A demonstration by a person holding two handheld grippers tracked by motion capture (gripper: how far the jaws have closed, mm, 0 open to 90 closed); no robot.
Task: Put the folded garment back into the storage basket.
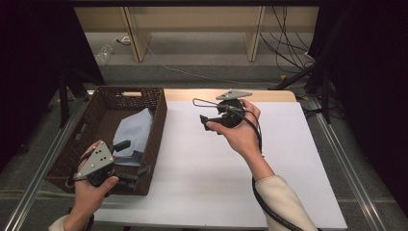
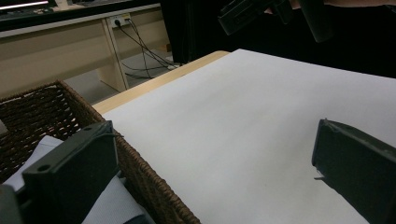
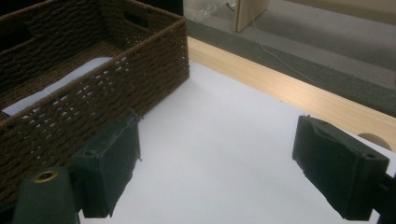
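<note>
A brown wicker basket (image 1: 156, 130) stands on the left of the table, and a folded pale blue cloth (image 1: 137, 132) lies inside it. My left gripper (image 1: 133, 157) hovers open at the basket's near right corner. In the left gripper view, the basket wall (image 2: 154, 186) runs between its jaws, with one jaw over the cloth (image 2: 109, 203) and the other over the white sheet. My right gripper (image 1: 206, 123) is held open above the sheet's far middle, pointing toward the basket (image 3: 107, 88). Nothing lies between its jaws, and the cloth (image 3: 60, 84) shows past the basket rim.
A white sheet (image 1: 211, 163) covers most of the wooden table (image 1: 192, 94). A short wooden stick (image 1: 131, 94) rests on the basket's far rim. Beyond the table are wooden furniture legs (image 1: 137, 33), floor cables (image 1: 288, 43) and black curtains on both sides.
</note>
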